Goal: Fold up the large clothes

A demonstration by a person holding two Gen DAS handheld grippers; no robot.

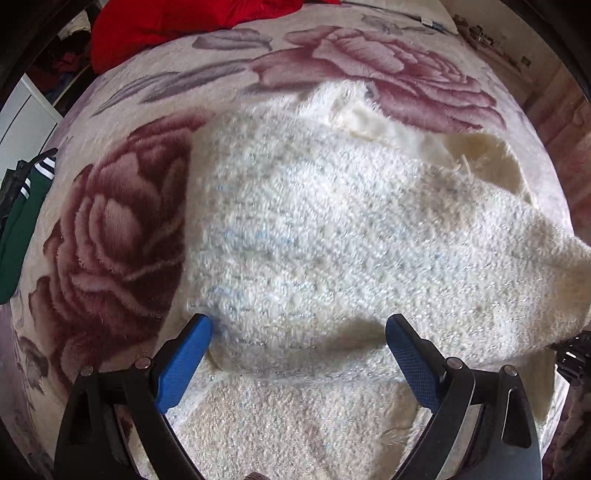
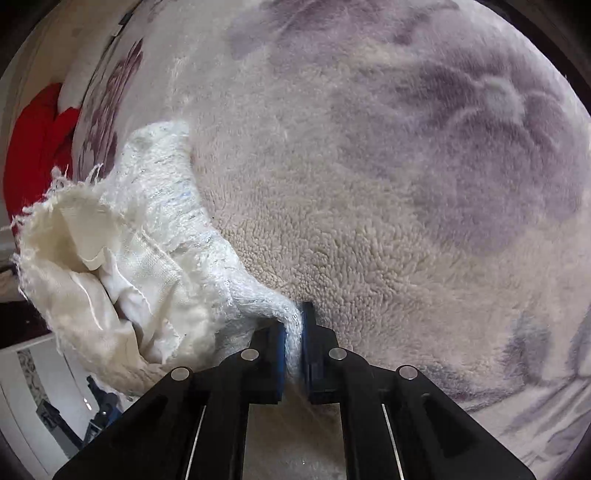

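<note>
Right tool (image 2: 294, 334) pinching white knit (image 2: 162, 229), left tool (image 1: 298, 341) spread

A plush bedspread (image 1: 122, 236) covered the bed, cream-coloured and printed with large dusky-red roses and grey leaves. One rose sat on the left, another (image 1: 373, 70) lay farther off toward the right. In the right wrist view the same bedspread (image 2: 388, 229) showed a curly pile and faded purple-grey flower shapes. A heap of red fabric (image 1: 177, 26) lay at the far left edge of the bed; it appeared again as red fabric (image 2: 37, 147) at the left of the right wrist view. Off the bed's left side hung a green garment with white stripes (image 1: 22, 221). White cabinet panels (image 1: 26, 122) stood beyond it.
</note>
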